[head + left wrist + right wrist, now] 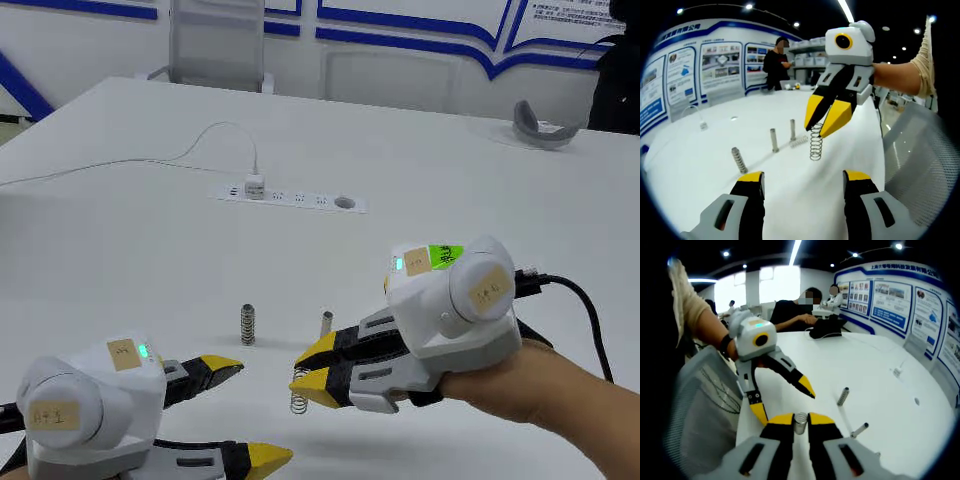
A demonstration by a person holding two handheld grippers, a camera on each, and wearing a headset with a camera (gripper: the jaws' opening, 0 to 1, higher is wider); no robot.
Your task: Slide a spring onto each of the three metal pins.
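**Right claw** [310, 377]: closed on the upper coils of a spring [298, 400], which hangs upright below the yellow tips. I cannot tell whether its lower end touches the bench [120, 260]. The holding hand [530, 385] enters from the right with the wrist roughly level, and the claw points left.

**Left claw** [255, 410]: jaws spread wide and empty, held low at the near edge and pointing towards the pins.

**Pins:** the sprung pin [248, 325] stands upright and carries a spring. The bare pin [326, 322] stands just beside the right claw's upper tip. In the left gripper view a second bare pin [792, 130] has a loose spring [799, 141] lying at its foot.

**Markings:** a tan sticker [487, 290] on the right claw's body and others on both claws bear handwriting that is not legible. The wall posters [722, 62] carry Chinese text too small to read.
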